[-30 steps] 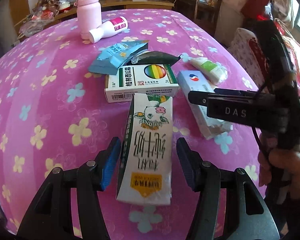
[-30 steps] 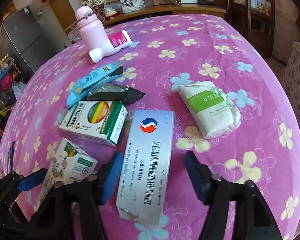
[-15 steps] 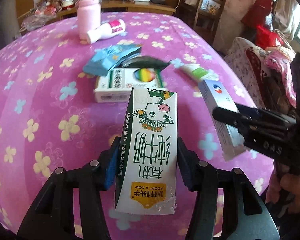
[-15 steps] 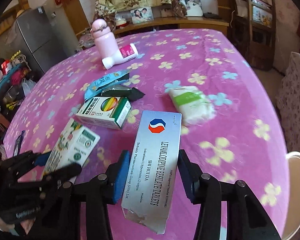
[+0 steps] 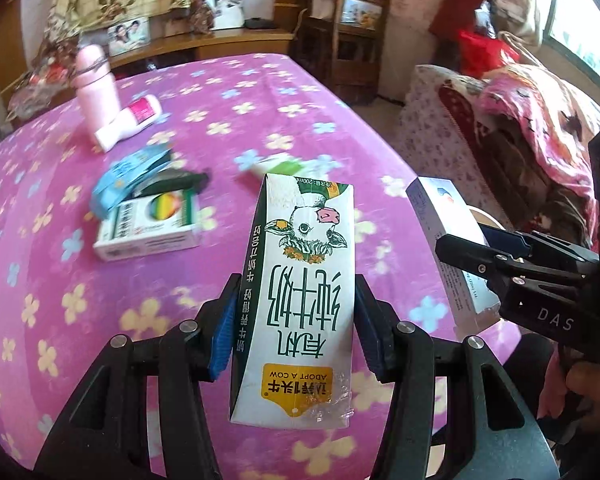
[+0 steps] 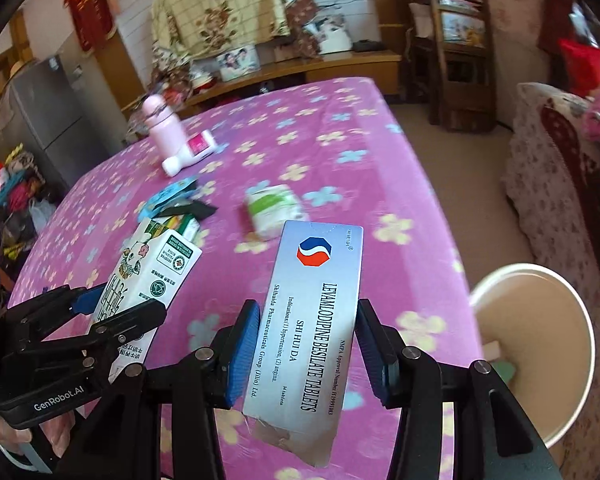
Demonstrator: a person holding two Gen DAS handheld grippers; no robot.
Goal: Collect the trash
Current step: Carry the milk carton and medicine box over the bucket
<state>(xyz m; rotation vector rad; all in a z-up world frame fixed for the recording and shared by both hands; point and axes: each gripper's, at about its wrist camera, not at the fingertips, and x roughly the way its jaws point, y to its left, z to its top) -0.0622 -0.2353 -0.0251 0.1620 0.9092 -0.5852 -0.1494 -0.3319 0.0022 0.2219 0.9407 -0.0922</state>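
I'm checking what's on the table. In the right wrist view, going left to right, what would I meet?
Milk carton → pink bottle → tissue pack → silver tablet box → paper cup.

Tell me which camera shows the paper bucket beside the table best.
The right wrist view: the paper bucket shows its whole open mouth and inside, past the right gripper holding the tablet box. The left wrist view shows only a sliver of its rim.
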